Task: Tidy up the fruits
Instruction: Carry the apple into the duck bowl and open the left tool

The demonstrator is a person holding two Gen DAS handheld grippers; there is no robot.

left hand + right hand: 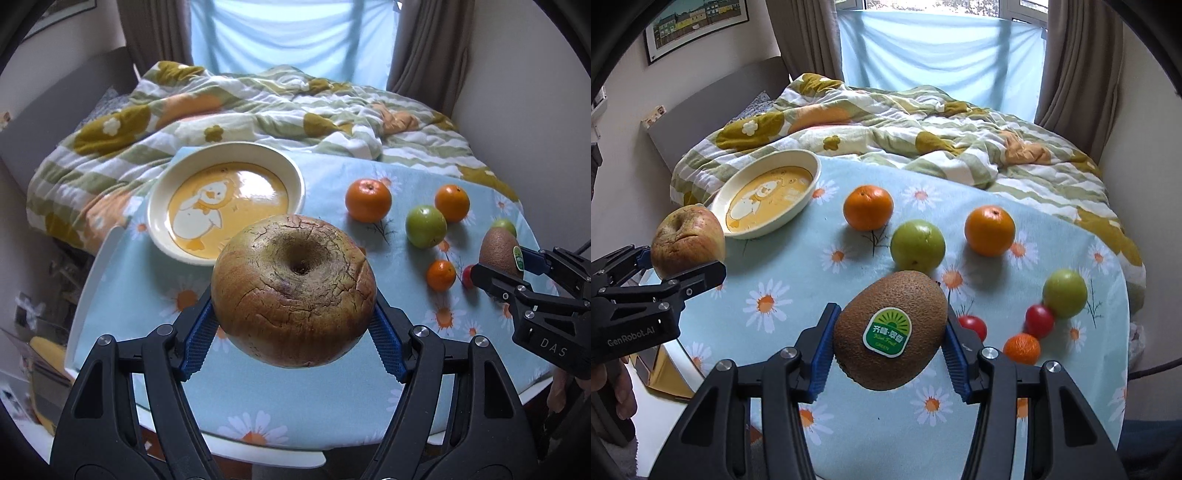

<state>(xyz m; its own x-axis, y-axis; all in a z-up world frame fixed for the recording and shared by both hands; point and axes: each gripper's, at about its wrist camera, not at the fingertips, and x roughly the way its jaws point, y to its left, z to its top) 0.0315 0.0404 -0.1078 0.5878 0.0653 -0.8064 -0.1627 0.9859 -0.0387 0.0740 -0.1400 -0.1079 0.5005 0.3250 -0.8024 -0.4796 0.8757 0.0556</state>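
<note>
My left gripper (293, 317) is shut on a big wrinkled apple (293, 291) and holds it above the table, in front of the cream duck plate (226, 201). The same apple (687, 242) shows at the left of the right wrist view, beside the plate (764, 201). My right gripper (888, 349) is shut on a brown kiwi (890, 330) with a green sticker, lifted off the cloth; the kiwi (499, 254) also appears at the right edge of the left wrist view. Two oranges (868, 207) (990, 230), two green fruits (918, 245) (1065, 293), a small tangerine (1021, 348) and two red cherry tomatoes (1039, 320) lie on the cloth.
The table carries a light blue daisy-print cloth (798, 273). Behind it a bed with a striped flowered blanket (923, 133) runs to a curtained window. The table's white left edge (96, 273) drops to the floor, where yellow clutter lies.
</note>
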